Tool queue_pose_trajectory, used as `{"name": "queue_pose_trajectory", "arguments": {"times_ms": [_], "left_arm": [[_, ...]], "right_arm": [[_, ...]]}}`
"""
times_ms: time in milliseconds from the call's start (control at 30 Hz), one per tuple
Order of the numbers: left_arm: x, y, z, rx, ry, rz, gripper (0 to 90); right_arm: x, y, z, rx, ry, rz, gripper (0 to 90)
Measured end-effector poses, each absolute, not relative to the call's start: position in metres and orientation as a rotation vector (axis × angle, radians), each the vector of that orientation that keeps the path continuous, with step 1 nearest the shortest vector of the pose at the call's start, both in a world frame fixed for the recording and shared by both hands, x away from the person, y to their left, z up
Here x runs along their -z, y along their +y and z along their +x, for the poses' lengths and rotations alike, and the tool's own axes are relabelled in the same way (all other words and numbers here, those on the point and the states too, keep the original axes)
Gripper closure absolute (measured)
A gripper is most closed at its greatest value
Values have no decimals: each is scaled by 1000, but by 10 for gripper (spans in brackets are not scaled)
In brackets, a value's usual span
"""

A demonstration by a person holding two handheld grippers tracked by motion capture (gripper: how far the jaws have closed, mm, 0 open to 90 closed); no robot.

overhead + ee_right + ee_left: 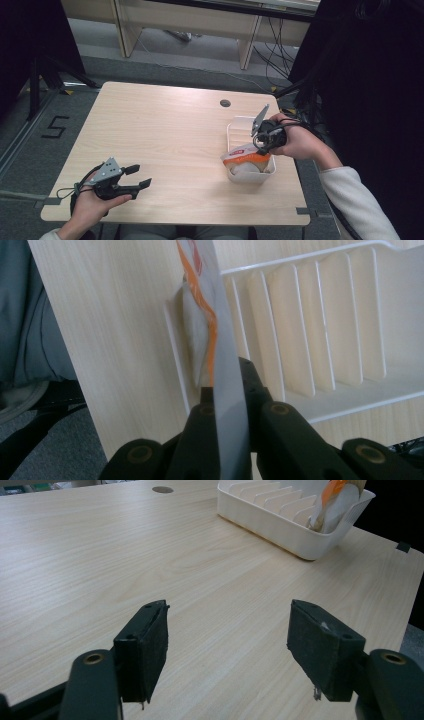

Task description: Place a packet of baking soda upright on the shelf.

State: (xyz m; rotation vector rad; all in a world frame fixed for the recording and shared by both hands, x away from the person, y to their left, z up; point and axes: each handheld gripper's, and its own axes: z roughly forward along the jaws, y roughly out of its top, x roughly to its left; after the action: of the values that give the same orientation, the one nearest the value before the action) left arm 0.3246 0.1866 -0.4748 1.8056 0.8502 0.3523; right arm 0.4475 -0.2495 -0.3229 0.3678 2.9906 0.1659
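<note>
A white slotted rack (234,126) (280,522) (330,335) stands on the right side of the light wood table (165,135). A white plate with an orange rim and a red mark (246,154) (334,500) (220,340) stands on edge in the rack's near end, another pale plate behind it. My right gripper (260,142) (226,390) is shut on that plate's edge, held over the rack. My left gripper (139,178) (227,650) rests open near the table's front left, nothing between its pads (150,645).
The rack's far slots (320,330) are bare. A round cable hole (225,103) (162,489) sits in the table behind the rack. Cables and dark stands lie on the floor beyond the table, and a "5" (55,127) is marked on the floor at left.
</note>
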Motion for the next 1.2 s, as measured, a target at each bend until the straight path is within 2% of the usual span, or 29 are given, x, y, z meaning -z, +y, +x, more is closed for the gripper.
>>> {"name": "queue_pose_trajectory", "arguments": {"times_ms": [633,700,733,767,800,833,867,933,1200], "left_arm": [[474,184,324,-352,847,1801,319],[475,184,324,-351,849,1801,318],[475,184,324,-351,849,1801,316],[475,184,325,-348,846,1798,315],[475,184,325,-349,847,1798,314],[475,184,325,-349,847,1798,313],[475,184,325,-348,846,1798,313],[475,184,325,-344,845,1801,312],[475,184,324,-348,846,1801,310]], "right_arm": [[331,-261,450,-119,2986,437,900],[331,-261,450,-121,2971,449,834],[331,-261,450,-121,2971,449,834],[332,-261,450,-170,2940,456,740],[331,-261,450,-174,2922,474,700],[331,-261,450,-174,2922,474,700],[329,-259,447,-236,2910,517,632],[325,-256,447,-262,2926,449,575],[310,-236,436,-512,2857,478,479]]}}
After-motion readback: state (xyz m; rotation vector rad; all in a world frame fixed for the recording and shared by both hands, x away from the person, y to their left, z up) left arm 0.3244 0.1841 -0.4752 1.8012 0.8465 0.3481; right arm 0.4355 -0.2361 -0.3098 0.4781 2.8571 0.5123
